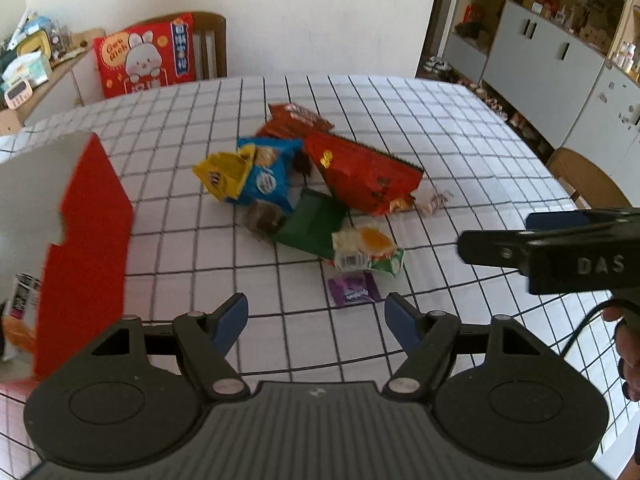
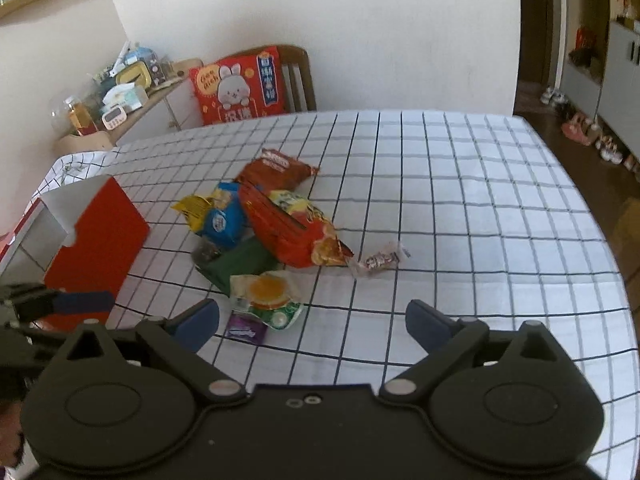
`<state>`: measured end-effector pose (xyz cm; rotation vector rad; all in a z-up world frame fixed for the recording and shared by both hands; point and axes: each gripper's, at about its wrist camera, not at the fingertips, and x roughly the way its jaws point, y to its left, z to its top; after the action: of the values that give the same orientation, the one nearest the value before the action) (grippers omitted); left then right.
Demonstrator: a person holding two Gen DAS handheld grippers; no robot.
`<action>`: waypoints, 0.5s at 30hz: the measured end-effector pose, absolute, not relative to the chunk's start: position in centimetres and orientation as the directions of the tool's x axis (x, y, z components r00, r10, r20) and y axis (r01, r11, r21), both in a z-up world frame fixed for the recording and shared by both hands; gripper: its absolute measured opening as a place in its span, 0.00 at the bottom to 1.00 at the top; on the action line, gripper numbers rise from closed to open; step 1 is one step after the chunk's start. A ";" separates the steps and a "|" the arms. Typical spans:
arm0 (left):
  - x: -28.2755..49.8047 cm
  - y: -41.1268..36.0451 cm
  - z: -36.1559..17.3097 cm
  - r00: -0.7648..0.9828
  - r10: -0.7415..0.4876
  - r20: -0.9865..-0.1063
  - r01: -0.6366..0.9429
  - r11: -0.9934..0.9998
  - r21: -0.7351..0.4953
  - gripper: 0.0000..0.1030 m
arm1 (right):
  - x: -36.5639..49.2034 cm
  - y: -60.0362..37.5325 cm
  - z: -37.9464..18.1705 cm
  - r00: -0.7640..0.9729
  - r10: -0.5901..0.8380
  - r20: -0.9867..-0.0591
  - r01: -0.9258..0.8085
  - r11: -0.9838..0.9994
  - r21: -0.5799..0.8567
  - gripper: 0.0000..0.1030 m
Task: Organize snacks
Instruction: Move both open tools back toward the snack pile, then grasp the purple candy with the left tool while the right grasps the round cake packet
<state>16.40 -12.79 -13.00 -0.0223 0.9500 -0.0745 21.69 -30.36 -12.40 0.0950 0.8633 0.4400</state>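
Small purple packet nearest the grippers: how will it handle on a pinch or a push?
The purple packet lies flat on the checked tablecloth, so a pinch from above may slip off; an edge grip looks safer. It looks thin and glossy, so it is probably light and likely to slide if pushed. It won't roll. It sits apart from the pile, just below the green-and-white wrapper.

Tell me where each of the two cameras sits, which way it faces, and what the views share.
Left wrist: on the left gripper, angled down at the snack pile and red box; open fingers, right gripper and a hand show.
Right wrist: on the right gripper, angled down over the checked tablecloth; open fingers and the left gripper's tip show.
Shared: pile, box, purple packet, rabbit cushion.
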 end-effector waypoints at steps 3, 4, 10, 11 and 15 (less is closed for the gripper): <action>17.1 -13.5 -14.0 0.566 -0.075 -0.821 0.060 0.997 -0.050 0.73 | 23.3 -30.3 -13.6 0.504 0.454 -0.735 -0.336 0.887 0.317 0.95; 17.3 -13.7 -14.2 0.564 -0.076 -0.822 0.063 0.997 -0.048 0.73 | 23.9 -30.2 -14.0 0.483 0.469 -0.739 -0.330 0.880 0.343 0.95; 18.8 -14.8 -16.2 0.535 -0.083 -0.841 0.074 0.996 -0.051 0.73 | 26.5 -28.3 -15.4 0.405 0.510 -0.759 -0.354 0.852 0.384 0.88; 19.1 -14.8 -16.5 0.527 -0.087 -0.846 0.073 0.996 -0.057 0.73 | 26.8 -27.9 -15.6 0.389 0.521 -0.759 -0.362 0.845 0.395 0.87; 20.1 -14.8 -17.4 0.512 -0.085 -0.855 0.049 0.996 -0.069 0.73 | 27.7 -26.3 -16.3 0.361 0.517 -0.776 -0.397 0.838 0.374 0.83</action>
<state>20.12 -14.84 -17.44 -0.0379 1.0308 -0.0804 27.71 -26.33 -16.33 0.1299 1.0475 0.5910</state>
